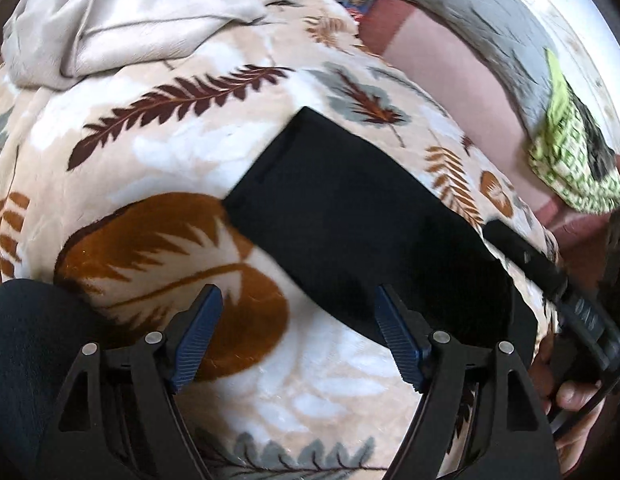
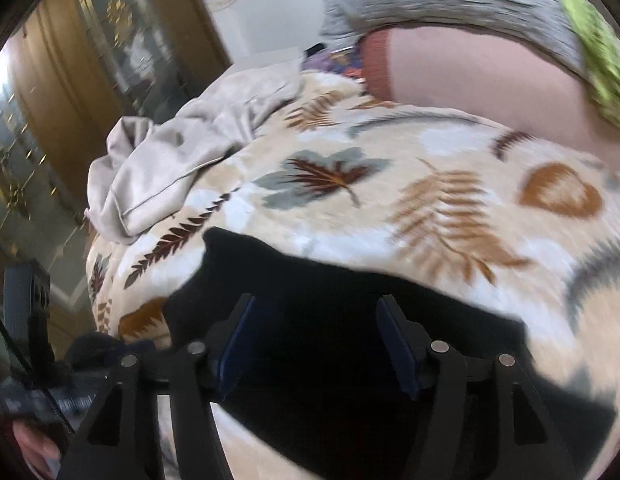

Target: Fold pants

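bed, leaf-print blanket (image 1: 190, 152): carries everything.
beige garment (image 1: 122, 16): crumpled at the far edge, well apart from the work.
black pants (image 1: 350, 216): lying flat on the blanket as a compact rectangle; judged mostly folded, perhaps one fold left.
left tongs (image 1: 298, 336): released, grasping nothing, just beside the pants.
right tongs (image 2: 314, 344): released, over the pants.

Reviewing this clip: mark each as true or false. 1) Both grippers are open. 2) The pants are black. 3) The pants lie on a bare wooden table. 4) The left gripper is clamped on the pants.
1) True: left gripper and right gripper both show parted fingers.
2) True: the pants are black.
3) False: they lie on a leaf-patterned blanket.
4) False: it is open, holding nothing.
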